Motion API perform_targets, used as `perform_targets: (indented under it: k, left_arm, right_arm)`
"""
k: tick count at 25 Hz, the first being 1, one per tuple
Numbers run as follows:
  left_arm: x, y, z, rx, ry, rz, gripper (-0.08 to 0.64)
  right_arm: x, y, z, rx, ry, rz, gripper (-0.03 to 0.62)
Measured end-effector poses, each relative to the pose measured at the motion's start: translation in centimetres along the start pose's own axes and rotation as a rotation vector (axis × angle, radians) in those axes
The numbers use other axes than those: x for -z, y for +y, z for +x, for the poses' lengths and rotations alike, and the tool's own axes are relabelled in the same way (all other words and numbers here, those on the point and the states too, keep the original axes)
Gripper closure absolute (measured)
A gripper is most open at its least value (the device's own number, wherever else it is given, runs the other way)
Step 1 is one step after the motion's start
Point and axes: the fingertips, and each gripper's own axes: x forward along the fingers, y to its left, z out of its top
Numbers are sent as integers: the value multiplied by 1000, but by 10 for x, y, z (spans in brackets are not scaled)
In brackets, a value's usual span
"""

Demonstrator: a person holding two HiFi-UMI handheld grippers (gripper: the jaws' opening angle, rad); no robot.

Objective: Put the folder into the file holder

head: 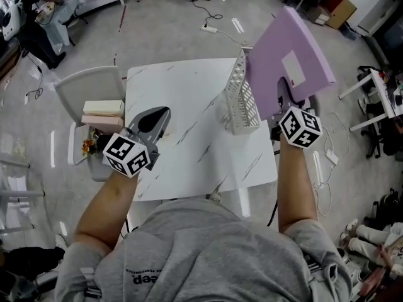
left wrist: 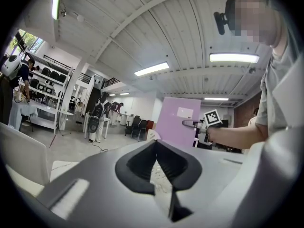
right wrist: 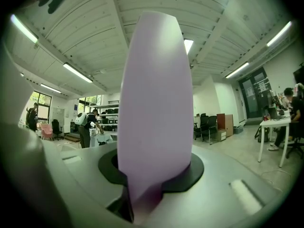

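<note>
A large purple folder (head: 289,61) is held up over the table's right edge, tilted, with a white label on its face. My right gripper (head: 285,98) is shut on its lower edge; in the right gripper view the folder (right wrist: 154,94) rises straight out of the jaws (right wrist: 152,186). Just left of the folder, a white mesh file holder (head: 241,96) stands on the white marble table (head: 182,106). My left gripper (head: 153,126) hovers at the table's left edge, shut and holding nothing. The left gripper view shows the folder (left wrist: 176,122) and right gripper (left wrist: 191,123) ahead.
A white chair (head: 88,87) stands left of the table with stacked boxes (head: 104,114) and small flowers (head: 88,146) on it. A power strip and cable (head: 210,28) lie on the floor behind. A white desk (head: 378,99) stands to the right. People are at the room's back.
</note>
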Motion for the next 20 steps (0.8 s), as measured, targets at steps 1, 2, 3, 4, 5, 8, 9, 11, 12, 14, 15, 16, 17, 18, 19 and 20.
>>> perform_targets:
  k: [1, 2, 3, 4, 5, 8, 9, 11, 12, 14, 15, 16, 17, 18, 19, 20]
  left_arm:
    - [3, 1, -1, -1, 4, -4, 502]
    - [5, 1, -1, -1, 8, -8, 500]
    - [8, 1, -1, -2, 12, -10, 501]
    - [10, 2, -1, -3, 16, -12, 500]
    - [13, 3, -1, -3, 20, -14, 501]
    - [21, 6, 0, -2, 28, -24, 501]
    - [24, 7, 0, -2, 31, -29, 501]
    - [29, 8, -1, -2, 36, -38, 502]
    - [32, 8, -1, -3, 39, -43, 500]
    - [38, 9, -3, -4, 47, -51, 500]
    - [41, 9, -4, -5, 51, -55, 500]
    - [44, 9, -5, -5, 56, -58, 500]
    - [47, 9, -6, -6, 61, -61, 501]
    - [50, 9, -6, -6, 65, -63, 500]
    - [53, 9, -7, -7, 67, -65, 500]
    - [55, 10, -7, -8, 69, -67, 500]
  right_arm:
    - [5, 0, 1, 3, 5, -1, 465]
    - [11, -1, 2, 5, 9, -1, 465]
    - [16, -1, 4, 7, 14, -1, 465]
    - [22, -1, 5, 9, 18, 1, 465]
    - [28, -1, 7, 11, 22, 2, 465]
    - [47, -1, 11, 15, 35, 8, 465]
    - [52, 0, 12, 16, 39, 10, 465]
    - [63, 1, 14, 16, 44, 14, 465]
    - [67, 1, 15, 16, 45, 15, 465]
    - [75, 2, 17, 16, 45, 18, 465]
    - [78, 2, 17, 17, 44, 21, 465]
    - [81, 2, 17, 17, 44, 23, 465]
    - [84, 3, 18, 18, 45, 26, 465]
    - [88, 2, 18, 20, 47, 28, 465]
    - [92, 2, 19, 21, 50, 30, 465]
    - [96, 2, 19, 23, 54, 31, 465]
